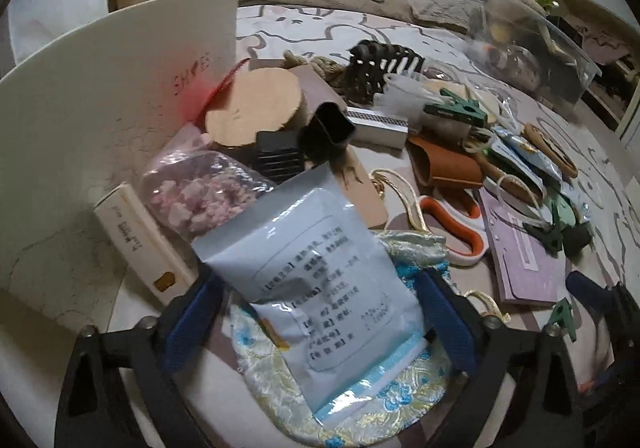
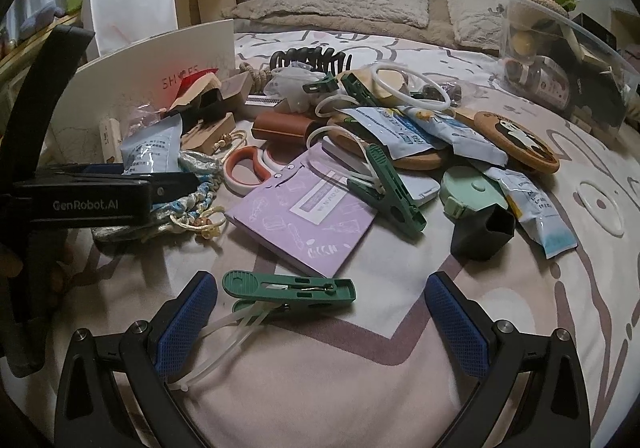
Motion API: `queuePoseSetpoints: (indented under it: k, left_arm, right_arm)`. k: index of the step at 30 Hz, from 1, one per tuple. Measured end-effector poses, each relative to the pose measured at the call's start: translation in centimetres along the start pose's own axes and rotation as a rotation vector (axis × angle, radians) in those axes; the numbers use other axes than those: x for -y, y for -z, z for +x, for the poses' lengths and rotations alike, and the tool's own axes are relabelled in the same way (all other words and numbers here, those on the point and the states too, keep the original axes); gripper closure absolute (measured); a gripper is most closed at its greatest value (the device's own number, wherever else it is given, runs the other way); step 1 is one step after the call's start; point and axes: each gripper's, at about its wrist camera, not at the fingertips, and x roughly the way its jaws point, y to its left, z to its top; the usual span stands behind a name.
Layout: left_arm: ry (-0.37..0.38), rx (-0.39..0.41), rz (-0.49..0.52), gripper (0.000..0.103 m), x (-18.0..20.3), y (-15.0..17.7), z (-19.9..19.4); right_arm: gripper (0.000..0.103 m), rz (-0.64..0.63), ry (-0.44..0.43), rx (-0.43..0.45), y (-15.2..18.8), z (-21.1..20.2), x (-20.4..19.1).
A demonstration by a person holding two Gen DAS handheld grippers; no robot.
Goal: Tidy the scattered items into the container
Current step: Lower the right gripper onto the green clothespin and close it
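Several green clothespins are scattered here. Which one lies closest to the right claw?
The green clothespin lying alone on the blanket, between the open right claw fingers. The others sit farther back in the pile.

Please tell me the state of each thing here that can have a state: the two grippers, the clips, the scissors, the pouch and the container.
left gripper: open, fingers either side of the pale blue sachet
right gripper: open, holding nothing
near green clip: shut, lying flat
far green clip: shut on white straps
scissors: blades hidden
brocade pouch: lying flat under the sachet
clear container: lidless, partly filled
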Motion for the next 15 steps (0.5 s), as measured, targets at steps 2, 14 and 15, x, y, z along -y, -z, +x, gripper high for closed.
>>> queuePoseSetpoints:
  k: [2,14,15]
  left_arm:
    - [0.0,0.005,-0.007,0.023,-0.2,0.1,-0.5]
    - [0.012,0.002,0.094,0.052,0.4,1.4,-3.5]
    - [0.015,0.005,0.102,0.054,0.5,1.4,-3.7]
  right_arm:
    - [0.0,0.0,-0.002,0.003,0.1,-0.1,0.0]
    - [0.0,0.002,-0.002,0.011,0.1,-0.2,0.1]
    - [0.0,0.001,-0.001,0.012,0.2,-0.2,0.1]
